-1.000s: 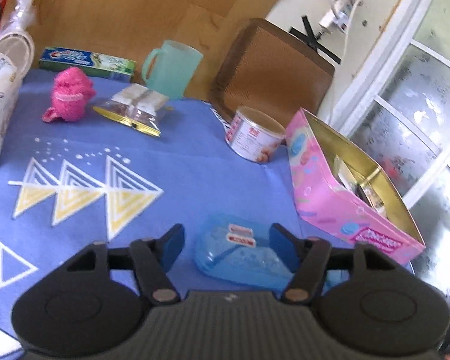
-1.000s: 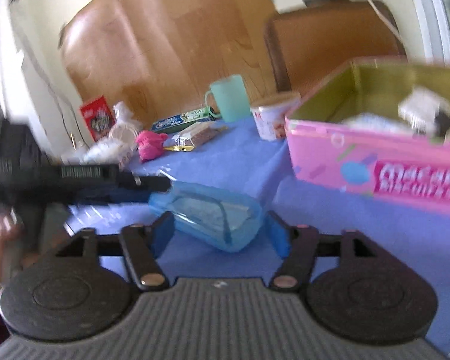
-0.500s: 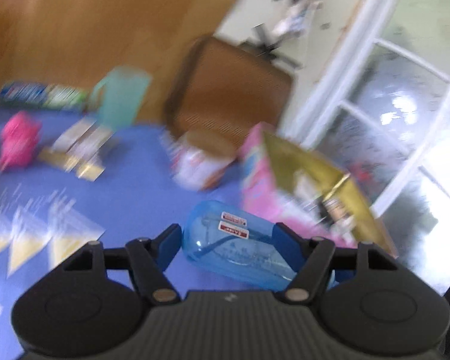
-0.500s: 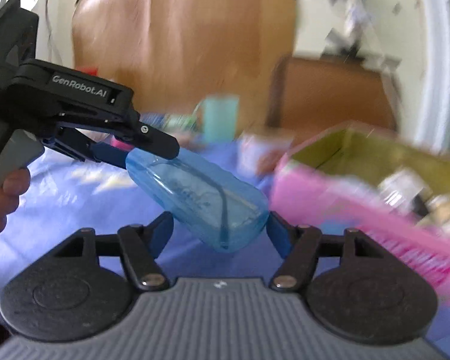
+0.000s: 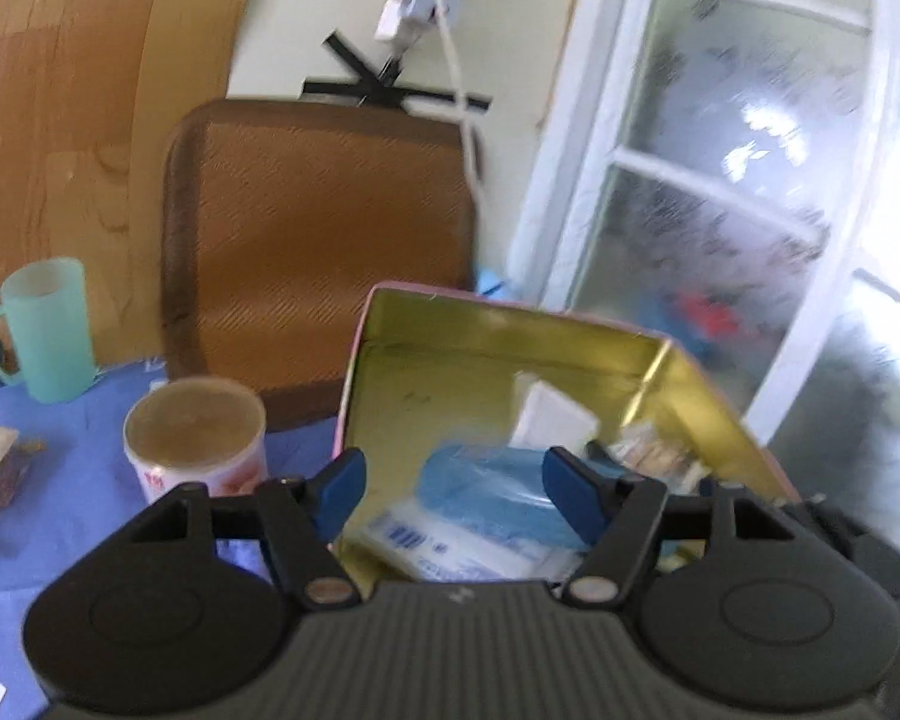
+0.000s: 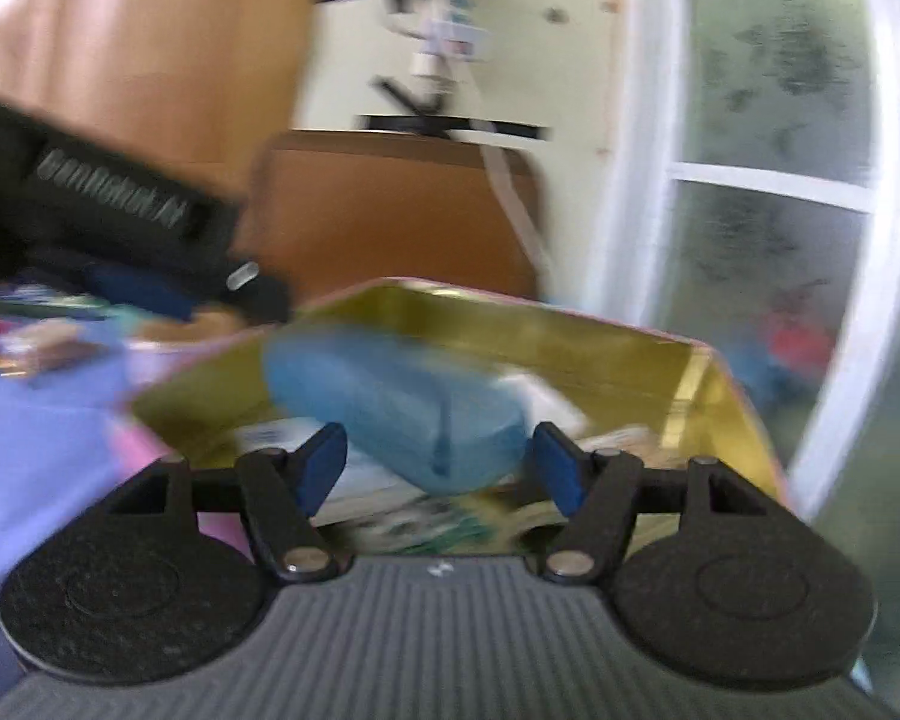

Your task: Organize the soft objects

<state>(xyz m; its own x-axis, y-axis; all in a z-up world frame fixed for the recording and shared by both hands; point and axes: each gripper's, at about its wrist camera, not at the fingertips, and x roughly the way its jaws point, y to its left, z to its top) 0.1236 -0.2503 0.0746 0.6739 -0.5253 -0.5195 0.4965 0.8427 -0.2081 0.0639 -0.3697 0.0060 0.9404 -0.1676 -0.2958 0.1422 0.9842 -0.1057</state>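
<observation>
A soft blue see-through pouch hangs over the open pink tin, which is gold inside. My right gripper is shut on its near end, with both pads against it. In the left wrist view the blurred pouch lies between the fingers of my left gripper. It touches the right-hand pad and a gap shows at the left-hand pad. The tin holds white packets. The left gripper's fingers show at the left of the right wrist view, just above the pouch's far end.
A round can and a teal mug stand on the blue tablecloth left of the tin. A brown chair back rises behind the table. A white-framed glass door is on the right.
Both grippers lifted the pouch off the tablecloth and carried it right, over the tin. It filled the left gripper's jaws half a second ago; a gap shows there now.
</observation>
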